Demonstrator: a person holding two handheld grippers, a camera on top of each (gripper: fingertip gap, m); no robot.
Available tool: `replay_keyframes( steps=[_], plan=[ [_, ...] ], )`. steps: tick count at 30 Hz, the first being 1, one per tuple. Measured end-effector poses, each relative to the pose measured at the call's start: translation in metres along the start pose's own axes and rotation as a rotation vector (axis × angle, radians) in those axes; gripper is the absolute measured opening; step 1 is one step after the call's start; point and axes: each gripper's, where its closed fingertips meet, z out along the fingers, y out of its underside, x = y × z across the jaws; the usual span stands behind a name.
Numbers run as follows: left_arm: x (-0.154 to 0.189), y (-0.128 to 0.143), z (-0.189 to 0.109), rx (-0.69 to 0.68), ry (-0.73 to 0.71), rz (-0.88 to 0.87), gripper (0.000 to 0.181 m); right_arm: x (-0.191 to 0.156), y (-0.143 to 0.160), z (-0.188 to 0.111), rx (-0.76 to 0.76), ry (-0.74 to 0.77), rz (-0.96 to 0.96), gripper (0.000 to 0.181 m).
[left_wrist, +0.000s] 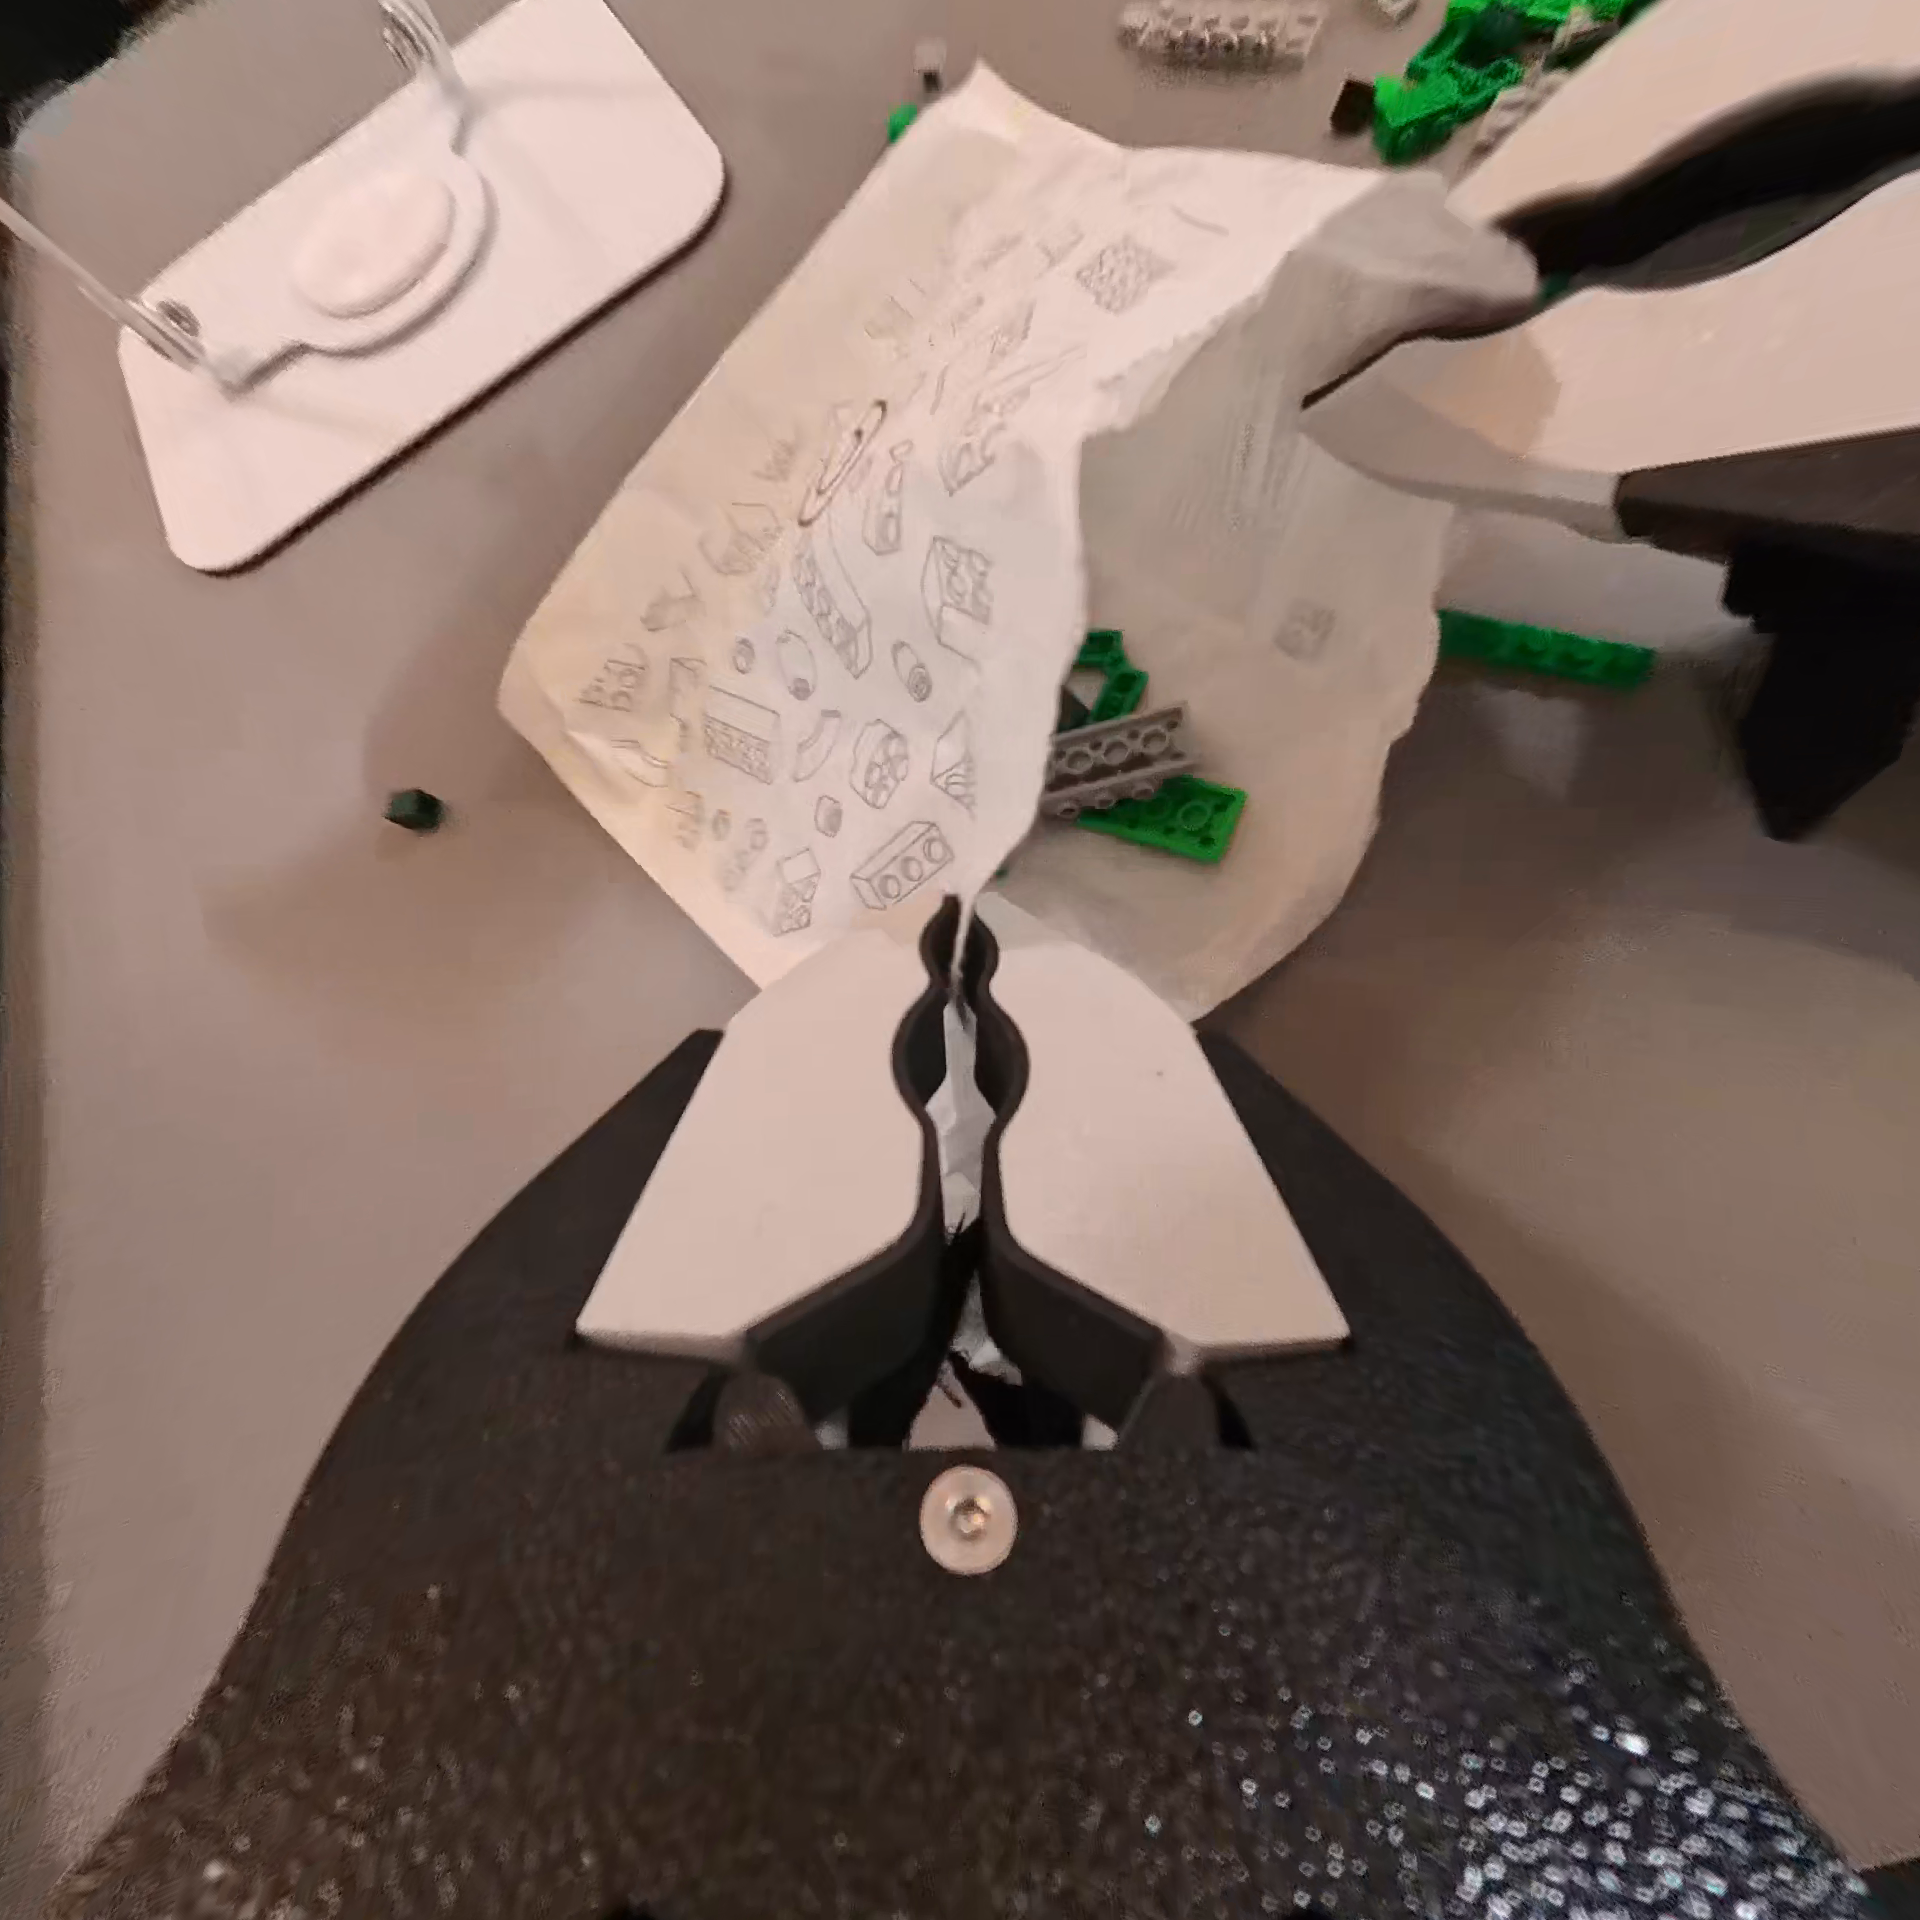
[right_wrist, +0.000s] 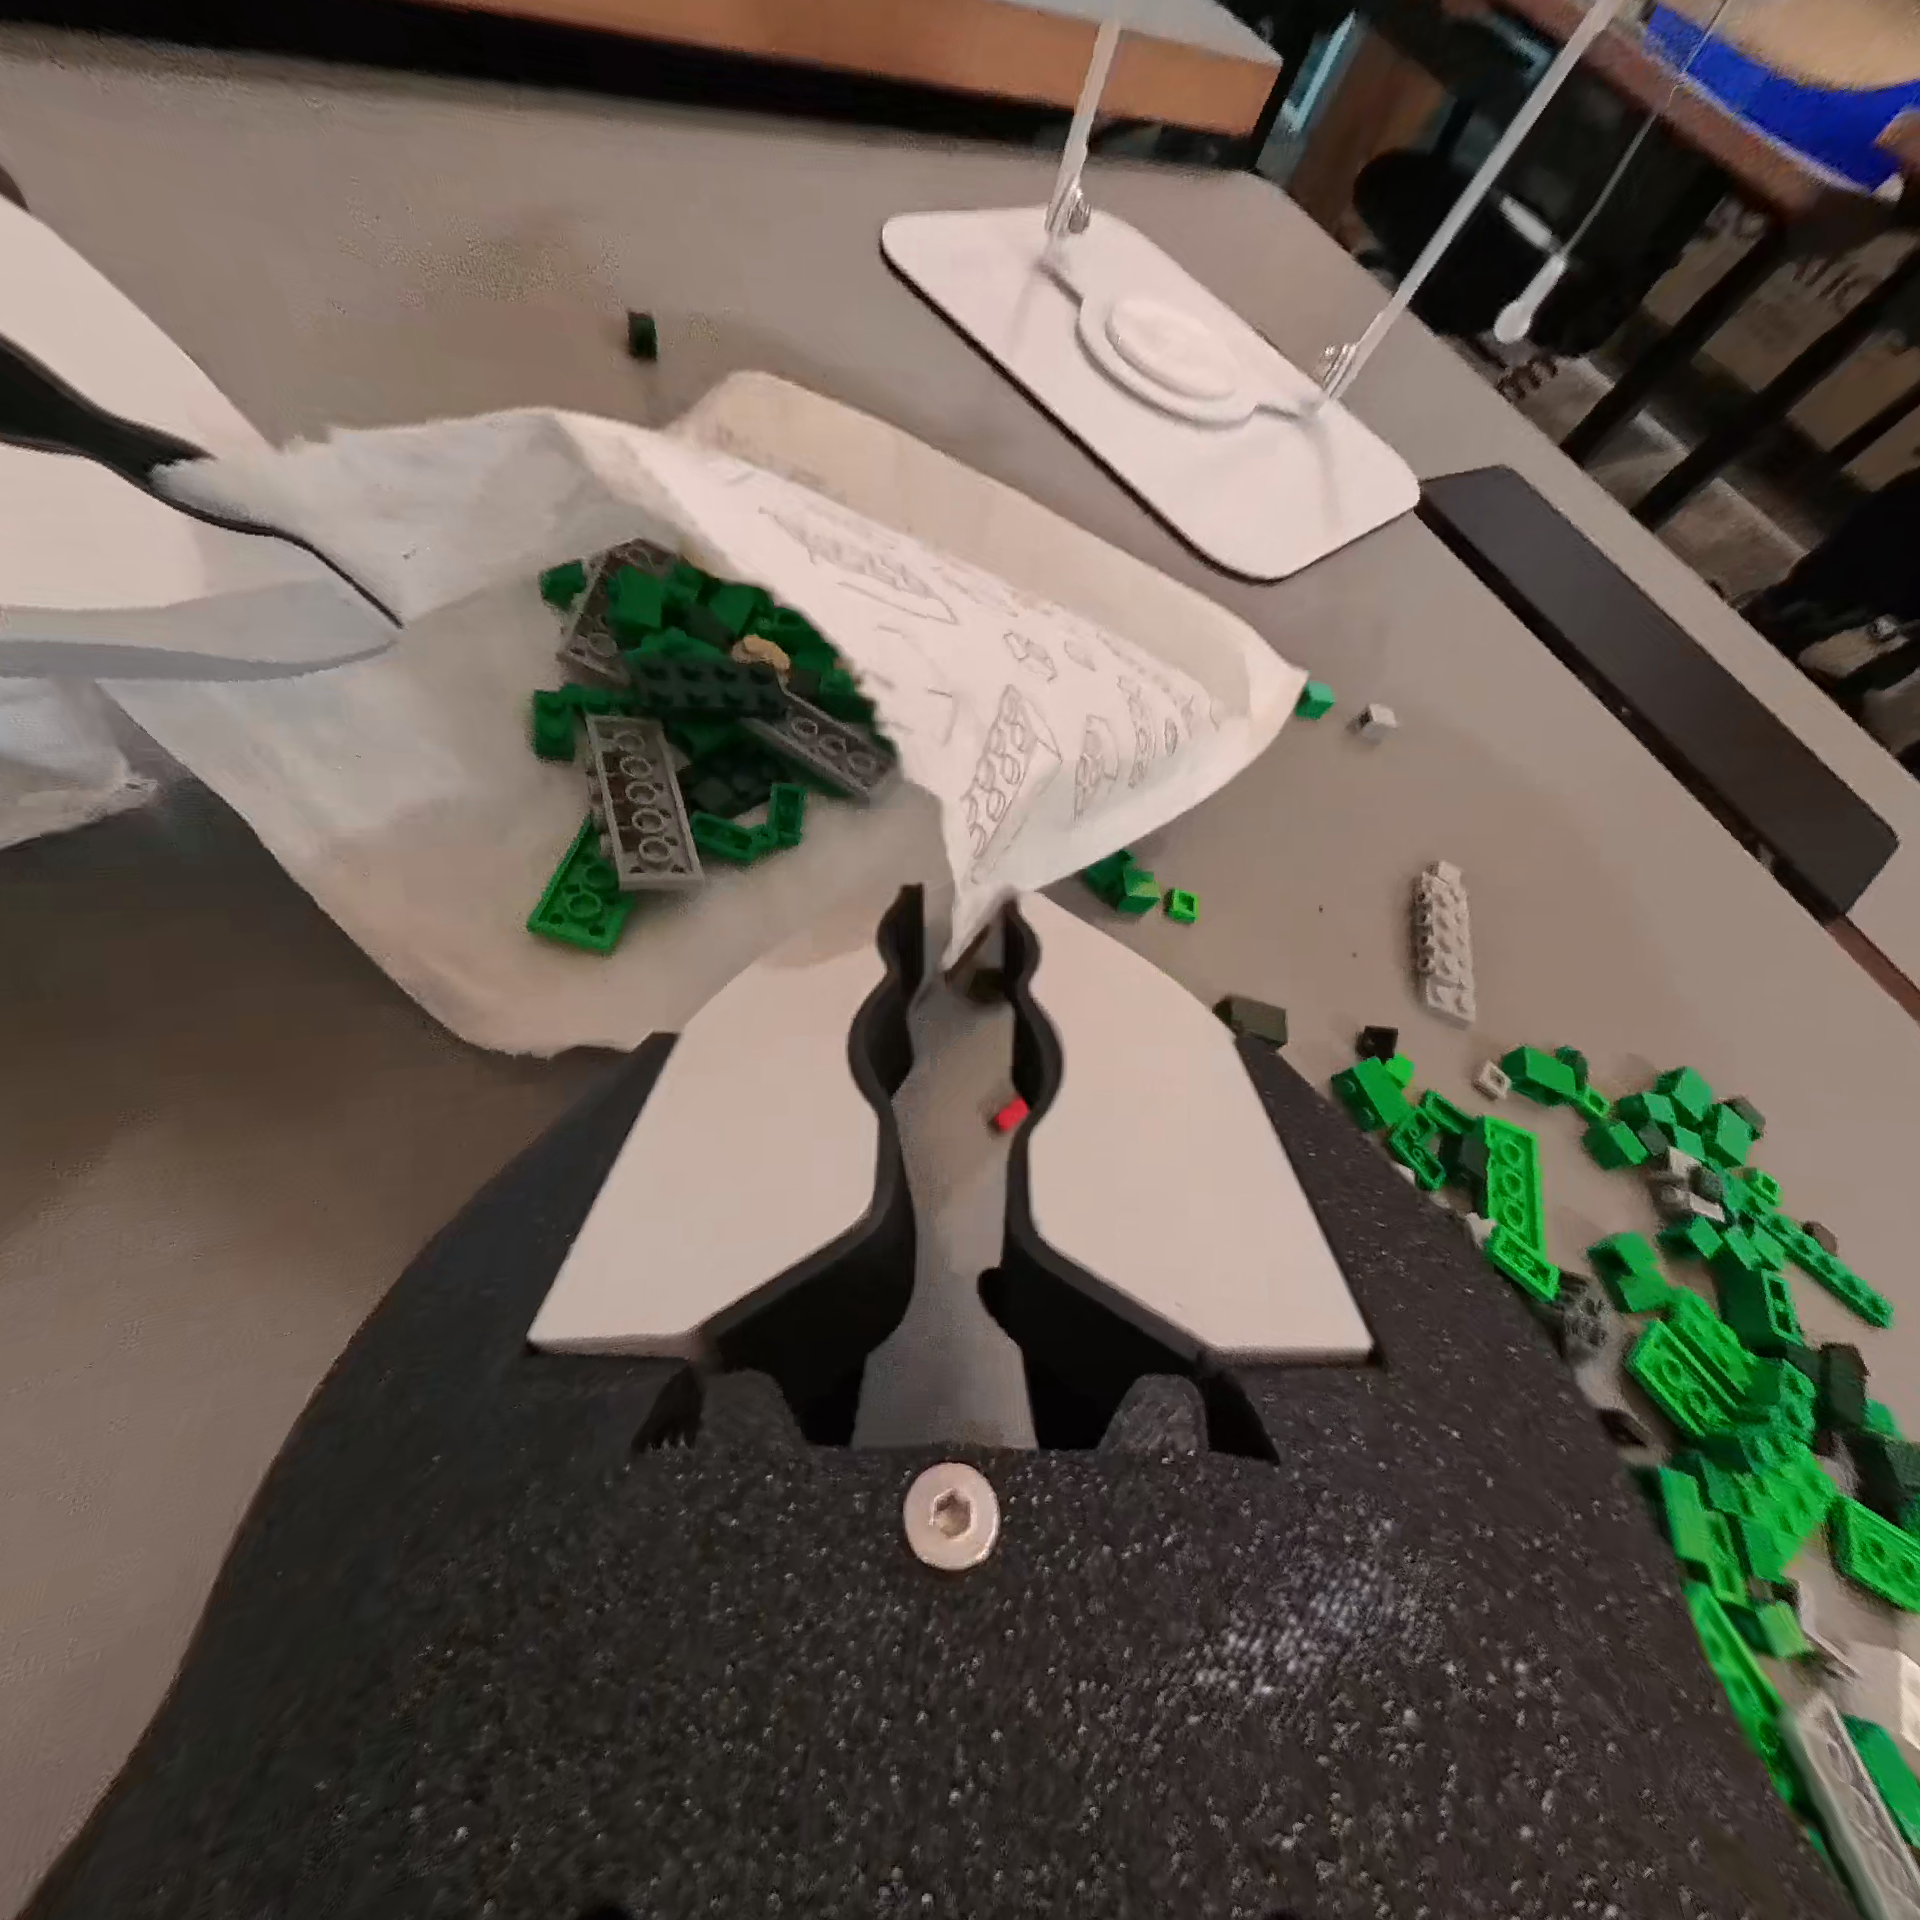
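A torn white paper bag (left_wrist: 831, 582) printed with brick drawings is held up between both grippers over the grey table. My left gripper (left_wrist: 958, 914) is shut on its near edge. My right gripper (left_wrist: 1507, 249), at the upper right of this view, pinches the far torn edge. In the right wrist view my right gripper (right_wrist: 961, 920) is shut on a corner of the bag (right_wrist: 1039, 707), and the left gripper (right_wrist: 177, 478) grips the other flap. Green and grey bricks (right_wrist: 675, 707) lie inside the open bag; they also show in the left wrist view (left_wrist: 1132, 769).
A pile of loose green bricks (right_wrist: 1662, 1299) lies to the right on the table, with a light grey brick (right_wrist: 1444, 935) nearby. A white base plate with clear stand rods (right_wrist: 1143, 384) sits behind, beside a black bar (right_wrist: 1662, 686). A small dark green piece (left_wrist: 412, 808) lies alone. About 11 cm separates my left fingertips from my right. My right tips are about 25 cm from the small dark green piece (left_wrist: 412, 808), my left tips only 15 cm. The right camera catches it too, in the right wrist view (right_wrist: 639, 335).
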Motion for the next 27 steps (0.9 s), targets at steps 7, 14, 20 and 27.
replay_keyframes(
  steps=[7,14,20,27],
  plan=[
    [0.009,-0.005,-0.001,-0.012,0.026,-0.031,0.0,-0.043,-0.023,-0.04,0.05,-0.383,0.057,0.015],
    [0.016,-0.004,0.0,-0.045,0.068,-0.061,0.0,-0.029,-0.035,-0.063,0.133,-0.224,0.014,0.008],
    [0.019,-0.008,-0.001,-0.031,0.106,-0.087,0.0,-0.074,-0.023,-0.045,0.062,-0.364,-0.024,0.017],
    [0.027,-0.013,-0.004,-0.008,0.184,-0.143,0.0,-0.064,-0.023,-0.003,0.006,-0.141,0.056,0.032]
  ],
)
